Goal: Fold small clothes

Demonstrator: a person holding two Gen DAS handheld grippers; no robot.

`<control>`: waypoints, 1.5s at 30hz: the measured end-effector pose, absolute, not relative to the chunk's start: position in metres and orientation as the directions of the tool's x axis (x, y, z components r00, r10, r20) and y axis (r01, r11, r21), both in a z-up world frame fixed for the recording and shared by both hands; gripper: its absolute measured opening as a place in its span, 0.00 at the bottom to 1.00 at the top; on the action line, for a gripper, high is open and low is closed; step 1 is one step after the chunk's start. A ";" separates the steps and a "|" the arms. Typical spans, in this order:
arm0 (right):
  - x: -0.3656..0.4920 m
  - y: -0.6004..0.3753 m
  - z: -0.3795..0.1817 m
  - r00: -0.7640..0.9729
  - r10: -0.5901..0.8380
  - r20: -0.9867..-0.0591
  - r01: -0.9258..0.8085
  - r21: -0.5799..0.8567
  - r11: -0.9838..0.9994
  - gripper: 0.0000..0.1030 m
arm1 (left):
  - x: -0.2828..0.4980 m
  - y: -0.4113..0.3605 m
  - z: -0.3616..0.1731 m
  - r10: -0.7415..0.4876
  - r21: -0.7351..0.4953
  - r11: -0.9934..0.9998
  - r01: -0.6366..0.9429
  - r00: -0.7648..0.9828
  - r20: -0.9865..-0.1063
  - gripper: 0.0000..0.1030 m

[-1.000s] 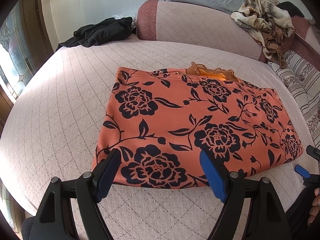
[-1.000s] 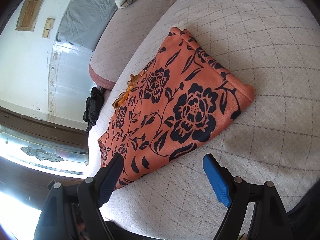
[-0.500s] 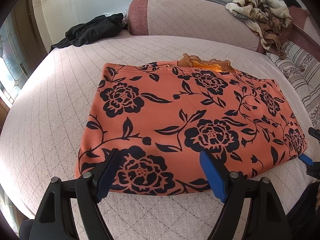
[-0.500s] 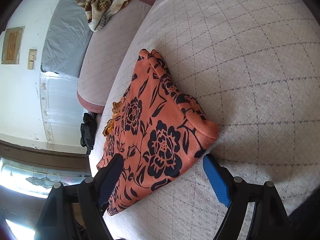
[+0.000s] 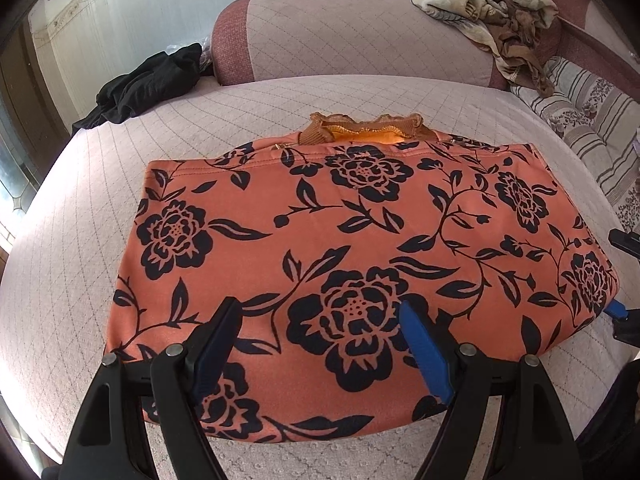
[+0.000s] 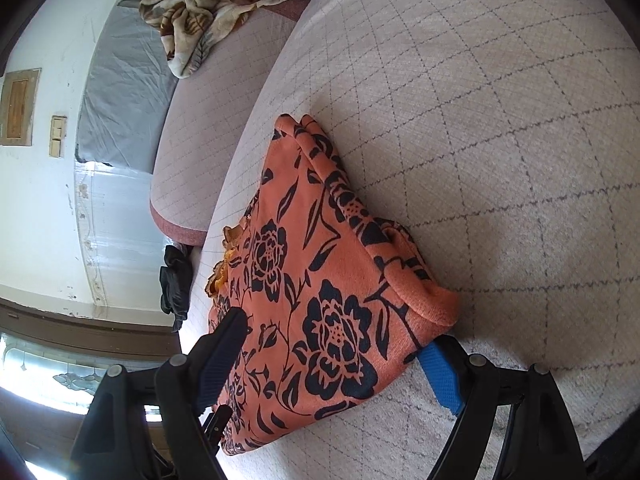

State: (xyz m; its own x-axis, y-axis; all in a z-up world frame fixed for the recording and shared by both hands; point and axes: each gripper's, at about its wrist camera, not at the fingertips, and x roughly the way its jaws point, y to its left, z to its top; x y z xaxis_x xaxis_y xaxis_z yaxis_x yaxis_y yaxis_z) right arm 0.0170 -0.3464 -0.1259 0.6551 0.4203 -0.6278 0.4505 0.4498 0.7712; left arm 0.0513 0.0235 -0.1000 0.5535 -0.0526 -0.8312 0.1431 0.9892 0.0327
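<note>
both grippers spread wide at the near edge of a folded orange floral garment [image 5: 360, 248] on the quilted bed [image 5: 72, 240].

the left gripper [image 5: 320, 344] hangs over the garment's near edge, jaws apart, nothing between them. the right gripper [image 6: 340, 356] straddles the garment's right corner, one blue pad [image 6: 440, 376] tucked under the fabric, jaws not closed on it. a frilled orange trim [image 5: 364, 128] peeks out at the far edge. a black cloth [image 5: 148, 84] and a patterned blanket [image 5: 492, 0] lie well apart.
</note>
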 end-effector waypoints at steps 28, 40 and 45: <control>0.023 -0.335 -0.121 0.636 0.340 -0.692 0.486 0.702 0.520 0.75 | 0.057 0.010 -0.109 -0.069 0.030 0.985 0.173 0.538 -0.840 0.79; 0.024 -0.334 -0.122 0.634 0.333 -0.698 0.489 0.695 0.527 0.74 | 0.058 0.005 -0.119 -0.046 0.063 0.980 0.186 0.527 -0.849 0.79; 0.022 -0.335 -0.123 0.636 0.335 -0.695 0.485 0.698 0.527 0.75 | 0.054 0.004 -0.113 -0.053 0.057 0.981 0.185 0.539 -0.841 0.79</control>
State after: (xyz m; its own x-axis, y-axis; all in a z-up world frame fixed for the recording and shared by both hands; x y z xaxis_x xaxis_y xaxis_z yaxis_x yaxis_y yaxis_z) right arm 0.0215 -0.3346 -0.1228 0.6358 0.3352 -0.6953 0.4854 0.5268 0.6978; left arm 0.0544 0.0035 -0.1130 0.5389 -0.0530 -0.8407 0.1855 0.9810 0.0571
